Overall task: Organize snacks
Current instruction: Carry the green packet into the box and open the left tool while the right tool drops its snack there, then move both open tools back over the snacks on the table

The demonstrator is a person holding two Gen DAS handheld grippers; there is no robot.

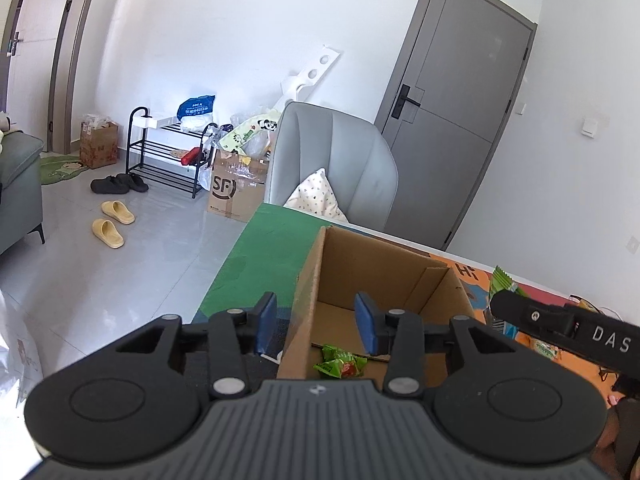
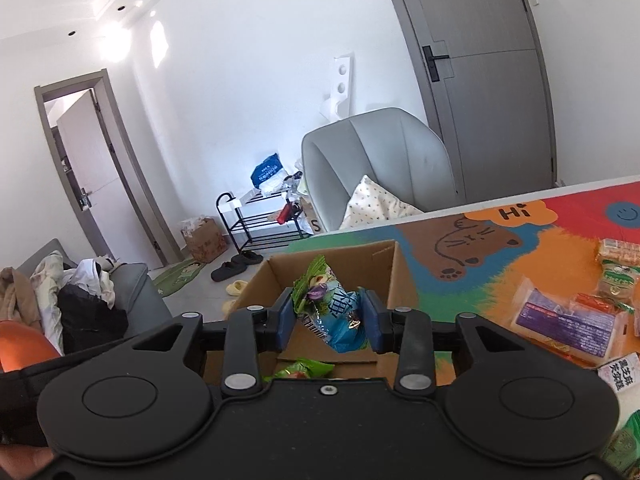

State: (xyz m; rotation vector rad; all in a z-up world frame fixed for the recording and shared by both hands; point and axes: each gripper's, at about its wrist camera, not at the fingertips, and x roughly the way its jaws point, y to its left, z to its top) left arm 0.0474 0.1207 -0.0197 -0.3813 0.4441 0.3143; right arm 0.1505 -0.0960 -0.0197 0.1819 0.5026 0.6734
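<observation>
- Two grippers work at an open cardboard box (image 2: 402, 276) standing on a worktop covered by a colourful cartoon mat (image 2: 480, 248).
- Right gripper (image 2: 329, 316): its blue-padded jaws are closed on a green-and-blue snack packet (image 2: 332, 312), held above the box opening. The packet's long axis runs roughly upright, its crimped green end pointing up and tilted slightly left.
- Left gripper (image 1: 316, 320): jaws stand wide apart, gripping nothing, straddling the box's near-left wall.
- One green snack packet (image 1: 340, 364) lies flat on the box floor.
- More wrapped snacks (image 2: 568, 320) lie on the mat to the right of the box.
</observation>
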